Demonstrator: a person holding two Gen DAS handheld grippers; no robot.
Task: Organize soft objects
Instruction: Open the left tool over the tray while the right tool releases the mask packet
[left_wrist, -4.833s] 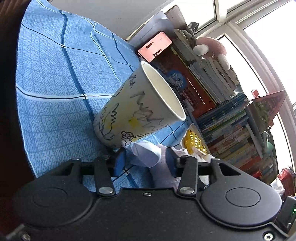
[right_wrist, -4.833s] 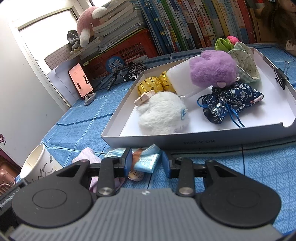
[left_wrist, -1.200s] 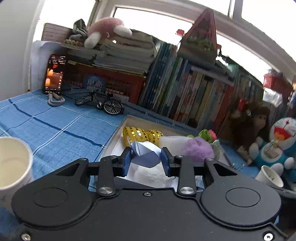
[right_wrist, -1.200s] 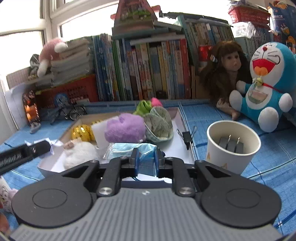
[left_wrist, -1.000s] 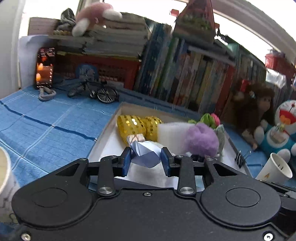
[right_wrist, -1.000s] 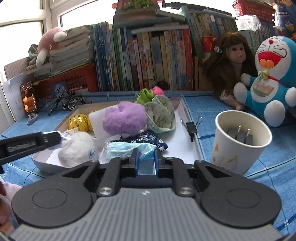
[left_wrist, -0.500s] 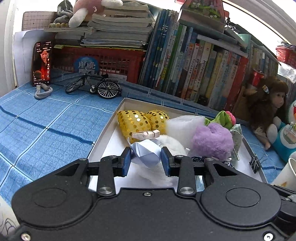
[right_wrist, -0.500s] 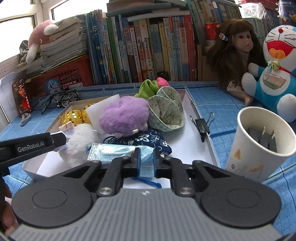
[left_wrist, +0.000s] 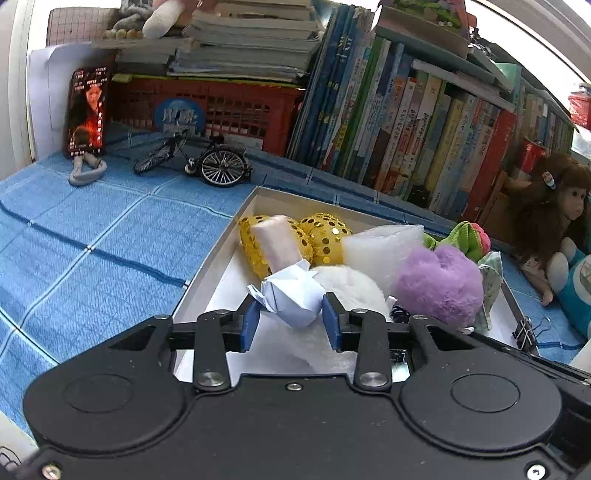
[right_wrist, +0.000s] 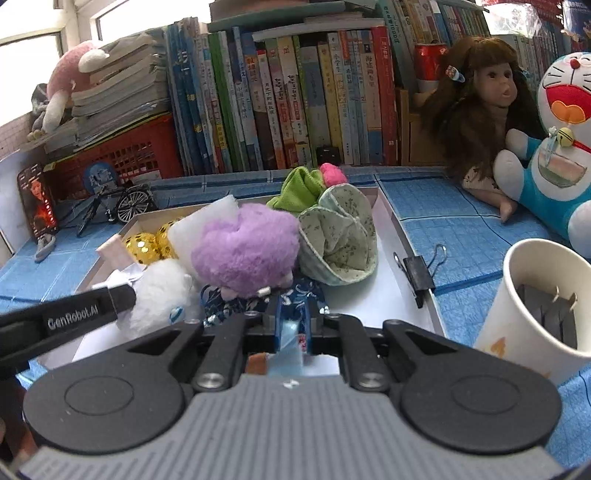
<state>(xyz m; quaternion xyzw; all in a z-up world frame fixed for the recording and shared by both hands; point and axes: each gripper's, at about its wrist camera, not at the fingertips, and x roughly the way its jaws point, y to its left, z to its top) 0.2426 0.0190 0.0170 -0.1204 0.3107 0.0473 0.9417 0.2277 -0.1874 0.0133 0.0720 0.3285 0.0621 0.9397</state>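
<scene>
While left claw (left_wrist: 291, 322) grips it, crumpled tissue (left_wrist: 291, 295) lies crosswise.

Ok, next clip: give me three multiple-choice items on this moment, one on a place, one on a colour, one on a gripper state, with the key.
1. Where does the binder clip sit?
A. on the tray's right rim
B. inside the paper cup
C. on the red basket

2. What colour is the pompom next to the white pompom?
A. orange
B. purple
C. black

3. What is the left gripper doing?
A. hanging open over bare cloth
B. holding a toy bicycle
C. holding a crumpled wad of pale paper over the tray

Key: 1 A, the black clip is clamped on the rim by the paper cup. 2 B, the fluffy ball in the middle of the tray is purple. 3 C, the wad sits between the blue pads above the tray's near end.
</scene>
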